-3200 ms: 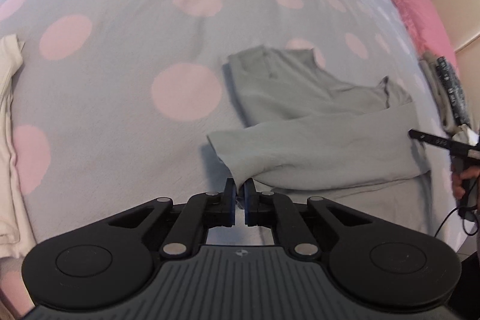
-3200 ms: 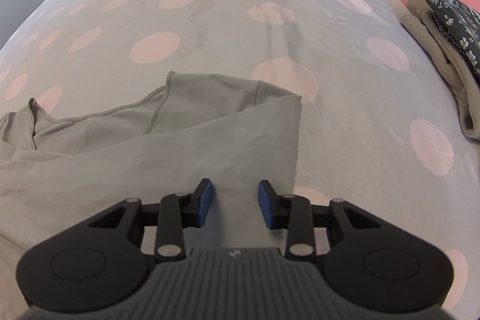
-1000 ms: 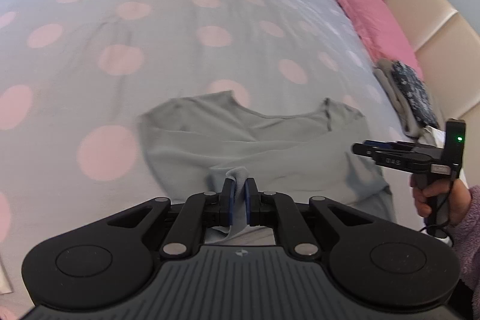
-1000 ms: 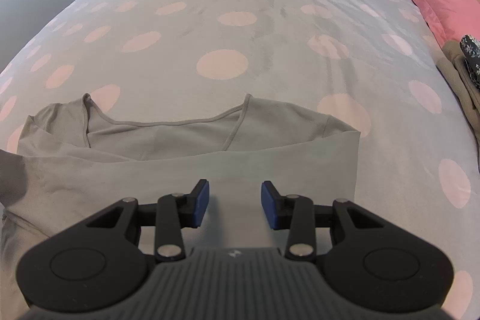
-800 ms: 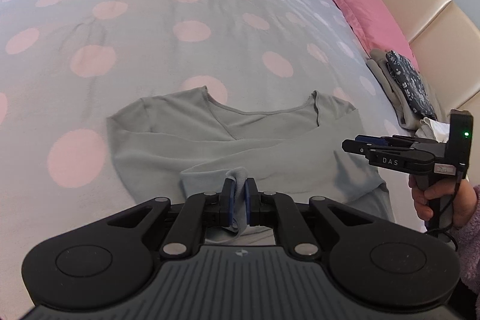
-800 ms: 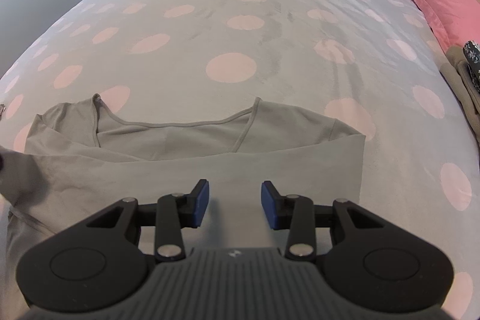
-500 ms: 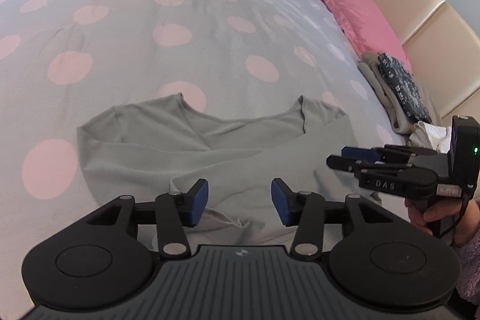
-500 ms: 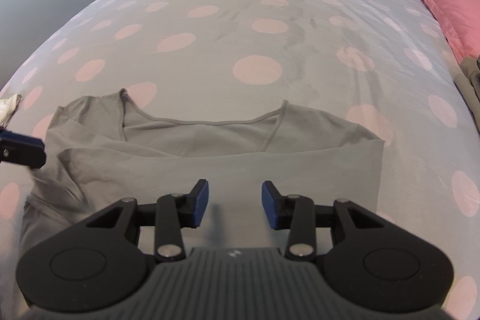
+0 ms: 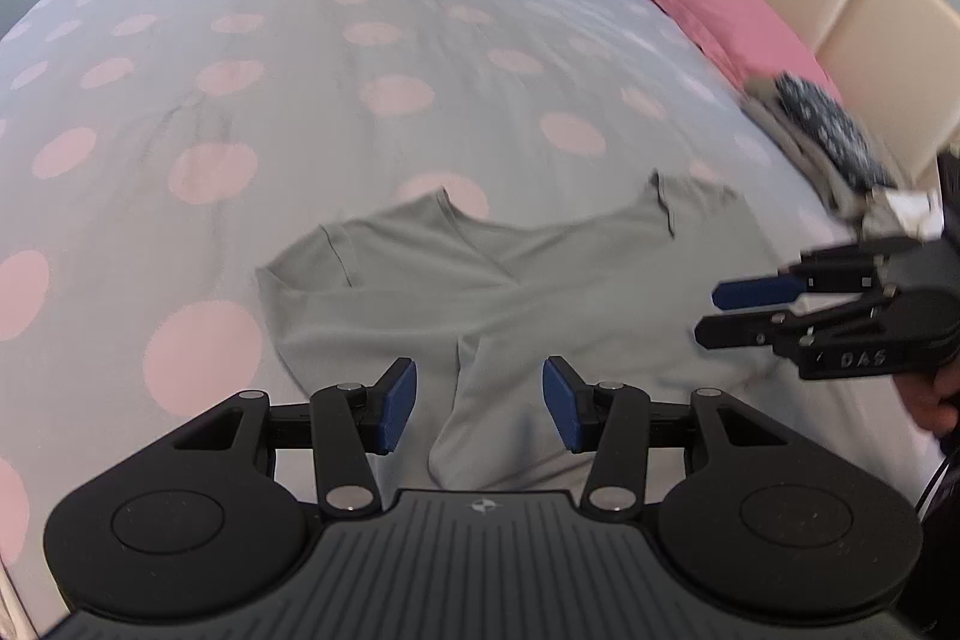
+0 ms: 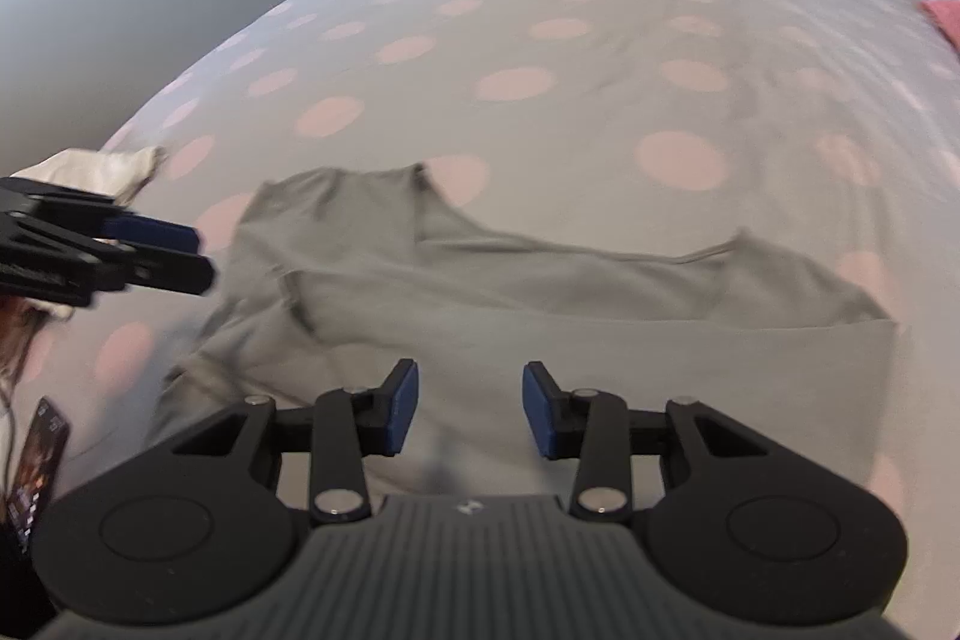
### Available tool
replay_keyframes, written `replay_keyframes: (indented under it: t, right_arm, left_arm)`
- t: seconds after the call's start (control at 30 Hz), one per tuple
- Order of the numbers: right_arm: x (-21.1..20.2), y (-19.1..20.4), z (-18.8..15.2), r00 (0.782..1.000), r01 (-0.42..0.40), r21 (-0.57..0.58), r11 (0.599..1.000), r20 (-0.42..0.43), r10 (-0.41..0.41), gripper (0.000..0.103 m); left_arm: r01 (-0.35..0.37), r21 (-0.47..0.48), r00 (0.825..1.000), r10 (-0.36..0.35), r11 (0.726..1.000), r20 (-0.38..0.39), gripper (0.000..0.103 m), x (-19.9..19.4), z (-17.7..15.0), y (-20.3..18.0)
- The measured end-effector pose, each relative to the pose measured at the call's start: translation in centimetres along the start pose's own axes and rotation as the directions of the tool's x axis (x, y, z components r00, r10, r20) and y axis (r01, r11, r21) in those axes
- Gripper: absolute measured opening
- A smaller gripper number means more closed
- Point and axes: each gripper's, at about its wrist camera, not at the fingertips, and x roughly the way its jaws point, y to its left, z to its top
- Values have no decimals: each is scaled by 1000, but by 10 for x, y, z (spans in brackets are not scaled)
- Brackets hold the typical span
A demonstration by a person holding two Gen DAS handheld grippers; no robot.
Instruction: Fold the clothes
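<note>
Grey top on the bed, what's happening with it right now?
A person is folding the grey top on the spotted bedspread with two handheld grippers. Both sleeves are folded in across the body. The left gripper and right gripper are both open above the top's near half, holding nothing. A stack of folded clothes lies by the pink pillow.

The left claw [image 9: 479, 405], earlier pinching the grey top's [image 9: 540, 280] sleeve, has spread open; the sleeve lies folded across the top.
</note>
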Motion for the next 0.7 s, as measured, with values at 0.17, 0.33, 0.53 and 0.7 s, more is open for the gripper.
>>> replay_keyframes:
  t: [0.17, 0.33, 0.53, 0.7]
  right_arm:
    - [10, 31, -3, 997, -74, -147, 986, -21, 72, 42]
    - [27, 43, -3, 994, -104, -213, 971, -59, 93, 46]
    - [45, 51, -3, 990, -125, -260, 957, -95, 104, 43]
    - [37, 58, -6, 993, -109, -339, 935, -79, 87, 10]
  left_arm:
    - [1, 82, 1000, 1, 997, -21, 45, 12, -14, 1]
    - [8, 95, 999, -3, 995, -54, 45, 27, -20, 3]
    - [41, 133, 997, -31, 990, -74, 37, 30, -20, -4]
    - [56, 213, 997, -42, 976, -69, 15, 20, -22, -17]
